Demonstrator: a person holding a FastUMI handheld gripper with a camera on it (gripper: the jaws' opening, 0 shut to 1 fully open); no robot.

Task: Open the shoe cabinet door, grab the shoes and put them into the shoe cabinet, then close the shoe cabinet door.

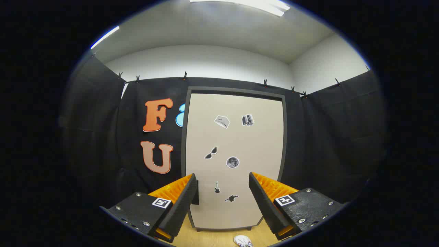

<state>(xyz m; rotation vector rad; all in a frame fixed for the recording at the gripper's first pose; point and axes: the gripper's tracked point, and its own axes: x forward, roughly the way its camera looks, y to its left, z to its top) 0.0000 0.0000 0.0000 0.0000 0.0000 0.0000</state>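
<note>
The shoe cabinet (235, 151) stands straight ahead against the black cloth wall. It is tall, with a dark frame and a cream door that is shut and carries several small stickers. My gripper (223, 192) is open, its two black-and-orange fingers (185, 199) spread wide with nothing between them, pointing at the lower part of the door from some distance away. A white shoe (242, 240) lies on the wooden floor (212, 238) in front of the cabinet, below and between the fingers; just its tip shows.
Black cloth walls enclose the booth on the left, the right and behind the cabinet. Light wooden floor runs from the cabinet's base toward me. A small dark handle tab (194, 197) sits at the door's left edge, just beside my left finger.
</note>
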